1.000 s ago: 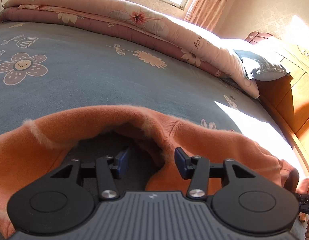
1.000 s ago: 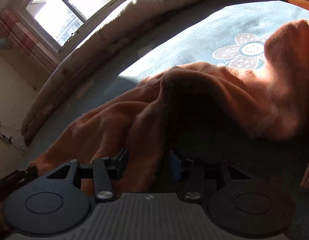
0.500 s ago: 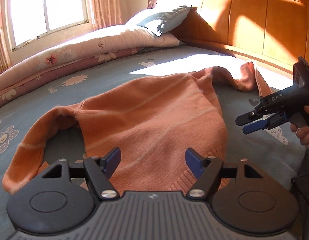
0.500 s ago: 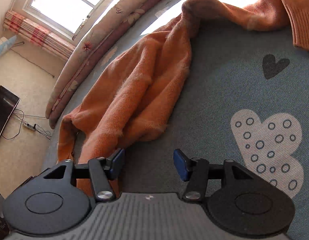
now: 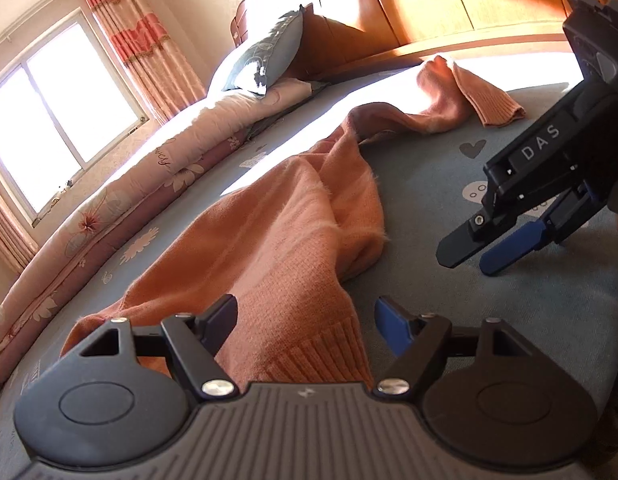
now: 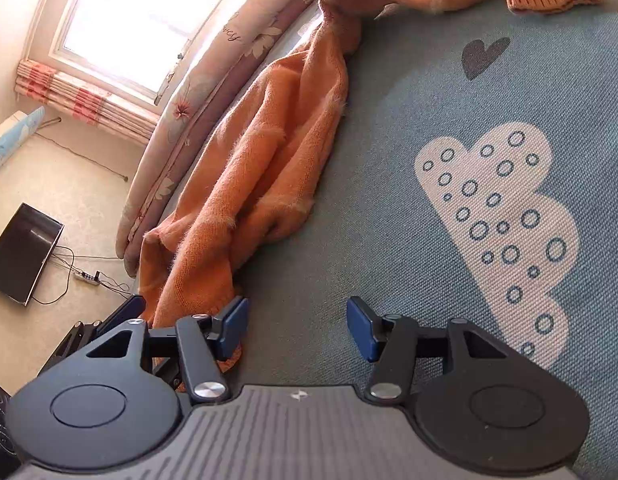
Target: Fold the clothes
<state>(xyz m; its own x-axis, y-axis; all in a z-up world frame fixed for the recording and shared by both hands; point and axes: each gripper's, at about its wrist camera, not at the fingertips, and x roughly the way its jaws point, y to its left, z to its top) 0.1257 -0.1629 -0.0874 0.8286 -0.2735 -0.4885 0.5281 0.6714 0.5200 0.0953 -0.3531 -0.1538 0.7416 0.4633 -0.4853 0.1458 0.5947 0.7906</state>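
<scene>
The bed [image 5: 449, 208] fills both views, its grey-blue sheet printed with hearts and flowers, sunlit toward the wooden headboard [image 5: 449, 4]. A rolled floral quilt [image 5: 157, 176] runs along its far edge under the window [image 5: 49, 120], with a pillow [image 5: 269, 56] leaning at the headboard end.

The orange sweater [image 5: 293, 232] lies loosely bunched on the sheet in a long strip from near the left gripper toward the headboard. Its ribbed hem sits at the near end, and a sleeve with a ribbed cuff [image 5: 493, 100] trails off at the far end, lying in the sun.

The left gripper [image 5: 305, 320] hovers over the hem. Its jaws have just been opening and now stand wide apart, with the hem lying below the gap and the pads not pressing on it.

The right gripper [image 6: 297, 324] is over bare sheet just beside the sweater's edge, near a white heart print [image 6: 505, 220]. Its jaws have also been opening and stand apart with nothing between them; the sweater passes behind the left pad.

On the floor beyond the bed lies a dark screen [image 6: 25, 252] with a power strip [image 6: 87, 276].
</scene>
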